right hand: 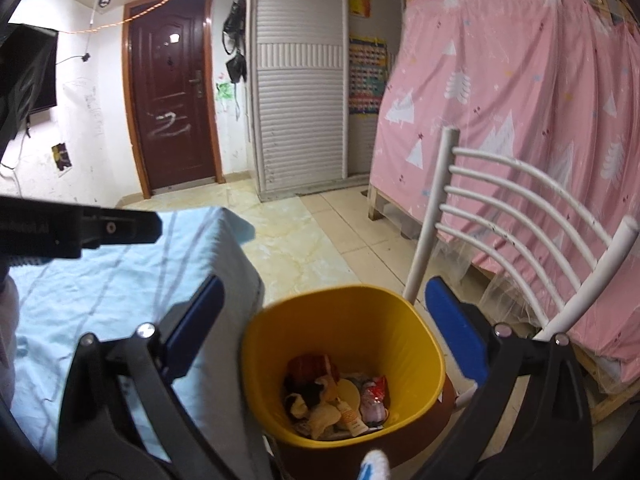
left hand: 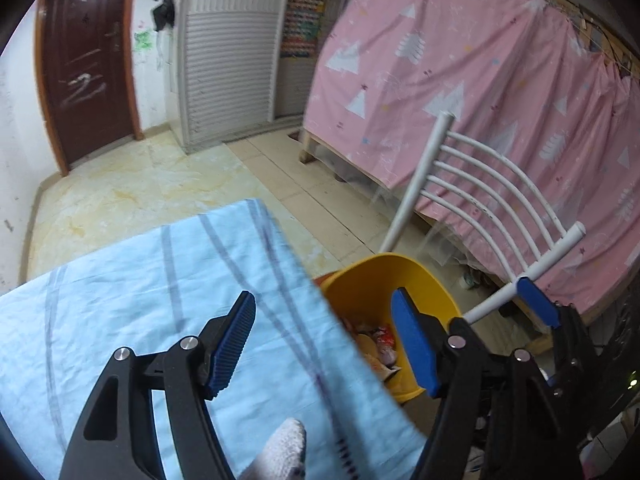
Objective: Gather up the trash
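No readable text anywhere; the colourful chart poster (right hand: 367, 80) on the wardrobe door has grid cells too small to make out, white scrawl on the brown door (right hand: 170, 124) is no legible letters, print on the trash wrappers (right hand: 352, 420) is blurred

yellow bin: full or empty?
Partly filled. The yellow bin stands upright and holds wrappers and scraps across its bottom only, its walls bare above.

Yellow bin (left hand: 376, 280) half hidden behind tablecloth (left hand: 160, 300)
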`<action>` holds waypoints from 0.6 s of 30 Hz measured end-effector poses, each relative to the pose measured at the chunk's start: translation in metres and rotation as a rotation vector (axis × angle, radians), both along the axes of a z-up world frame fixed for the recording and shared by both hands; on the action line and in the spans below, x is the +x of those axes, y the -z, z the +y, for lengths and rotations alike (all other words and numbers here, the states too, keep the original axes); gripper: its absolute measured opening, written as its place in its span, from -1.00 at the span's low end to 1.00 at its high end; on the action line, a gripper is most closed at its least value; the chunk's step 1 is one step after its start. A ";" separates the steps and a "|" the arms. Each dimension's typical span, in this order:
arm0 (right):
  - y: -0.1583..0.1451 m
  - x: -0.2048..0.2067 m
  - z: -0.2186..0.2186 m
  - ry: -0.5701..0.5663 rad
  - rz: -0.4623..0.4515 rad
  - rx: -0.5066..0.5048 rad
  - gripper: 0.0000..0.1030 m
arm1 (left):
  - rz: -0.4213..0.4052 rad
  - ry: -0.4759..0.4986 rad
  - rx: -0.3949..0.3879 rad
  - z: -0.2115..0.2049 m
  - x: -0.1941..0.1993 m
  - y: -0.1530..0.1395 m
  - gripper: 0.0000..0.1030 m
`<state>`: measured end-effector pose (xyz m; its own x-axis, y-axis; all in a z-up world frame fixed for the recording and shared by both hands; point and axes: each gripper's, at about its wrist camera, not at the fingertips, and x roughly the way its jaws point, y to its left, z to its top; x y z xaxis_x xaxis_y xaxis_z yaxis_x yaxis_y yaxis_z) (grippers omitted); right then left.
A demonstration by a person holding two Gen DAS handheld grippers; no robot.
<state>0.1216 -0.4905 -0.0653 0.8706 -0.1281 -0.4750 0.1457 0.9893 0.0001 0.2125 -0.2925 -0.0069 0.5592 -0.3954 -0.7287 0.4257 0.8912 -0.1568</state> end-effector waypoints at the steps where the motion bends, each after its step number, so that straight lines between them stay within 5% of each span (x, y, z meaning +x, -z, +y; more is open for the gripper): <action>1: -0.003 -0.002 0.005 -0.008 -0.006 -0.003 0.88 | -0.009 -0.015 -0.001 0.006 -0.002 -0.002 0.25; 18: -0.033 -0.016 0.102 -0.164 -0.048 -0.069 0.88 | -0.183 -0.295 0.113 0.128 -0.039 -0.026 0.62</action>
<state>0.1055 -0.3882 -0.0320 0.9040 -0.0137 -0.4273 -0.0157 0.9978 -0.0651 0.1733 -0.1644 0.0193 0.7622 -0.1202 -0.6361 0.1594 0.9872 0.0045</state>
